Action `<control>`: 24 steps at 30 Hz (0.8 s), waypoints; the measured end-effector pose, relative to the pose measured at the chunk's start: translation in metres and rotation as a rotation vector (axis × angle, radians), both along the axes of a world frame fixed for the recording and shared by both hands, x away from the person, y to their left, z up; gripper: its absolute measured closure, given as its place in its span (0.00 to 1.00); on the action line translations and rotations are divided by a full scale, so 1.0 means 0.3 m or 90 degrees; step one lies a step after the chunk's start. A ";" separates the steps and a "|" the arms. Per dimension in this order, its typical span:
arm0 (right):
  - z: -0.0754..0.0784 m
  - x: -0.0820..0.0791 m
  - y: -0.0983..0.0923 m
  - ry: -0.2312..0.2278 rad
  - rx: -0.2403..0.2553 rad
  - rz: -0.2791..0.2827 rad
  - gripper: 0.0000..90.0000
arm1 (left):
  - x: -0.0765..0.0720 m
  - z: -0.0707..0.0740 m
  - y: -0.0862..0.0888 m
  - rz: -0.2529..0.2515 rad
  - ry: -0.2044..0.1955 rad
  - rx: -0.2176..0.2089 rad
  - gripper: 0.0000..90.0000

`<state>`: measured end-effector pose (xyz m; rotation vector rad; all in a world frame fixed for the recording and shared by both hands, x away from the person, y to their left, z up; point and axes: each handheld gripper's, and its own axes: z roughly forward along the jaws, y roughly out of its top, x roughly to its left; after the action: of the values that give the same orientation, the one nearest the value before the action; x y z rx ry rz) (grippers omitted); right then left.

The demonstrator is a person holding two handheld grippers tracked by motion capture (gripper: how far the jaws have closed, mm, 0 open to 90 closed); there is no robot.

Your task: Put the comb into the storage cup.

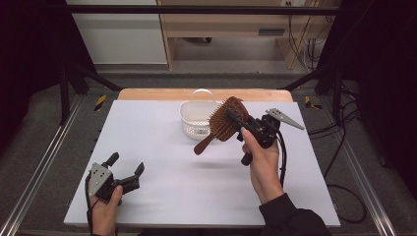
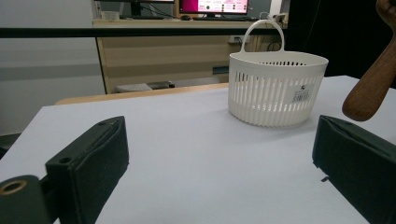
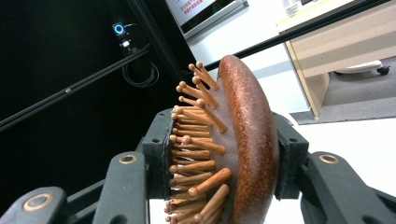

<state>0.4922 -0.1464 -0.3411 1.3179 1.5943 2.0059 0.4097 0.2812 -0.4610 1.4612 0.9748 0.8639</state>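
Note:
A brown wooden hairbrush (image 1: 223, 120) with wooden bristles is held in the air just right of a white slotted basket (image 1: 196, 119) at the table's far middle. My right gripper (image 1: 237, 119) is shut on the brush's head, one jaw on the bristles and one on the back; its handle points down and left. The right gripper view has the brush head (image 3: 245, 140) clamped between the jaws. My left gripper (image 1: 127, 164) rests near the front left of the table, open and empty. Its own view looks at the basket (image 2: 275, 88) and the brush handle's tip (image 2: 371, 88).
The white table top (image 1: 162, 162) lies on a wooden board, with metal rails and cables at both sides. A desk and a cabinet stand beyond the far edge. The basket has a raised handle (image 1: 202, 92).

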 end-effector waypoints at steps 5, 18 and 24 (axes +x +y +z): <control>0.025 -0.001 -0.004 -0.007 -0.008 0.001 0.57 | 0.001 -0.001 -0.001 -0.002 0.001 -0.001 0.04; 0.052 0.015 0.002 -0.002 -0.013 -0.002 0.57 | -0.002 -0.001 -0.006 -0.006 -0.002 -0.003 0.04; 0.057 0.022 0.009 -0.002 -0.012 -0.001 0.57 | 0.000 -0.003 -0.005 -0.007 0.002 -0.002 0.03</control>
<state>0.4986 -0.1435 -0.3240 1.3078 1.6051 1.9862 0.4098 0.2798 -0.4619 1.4646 0.9693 0.8510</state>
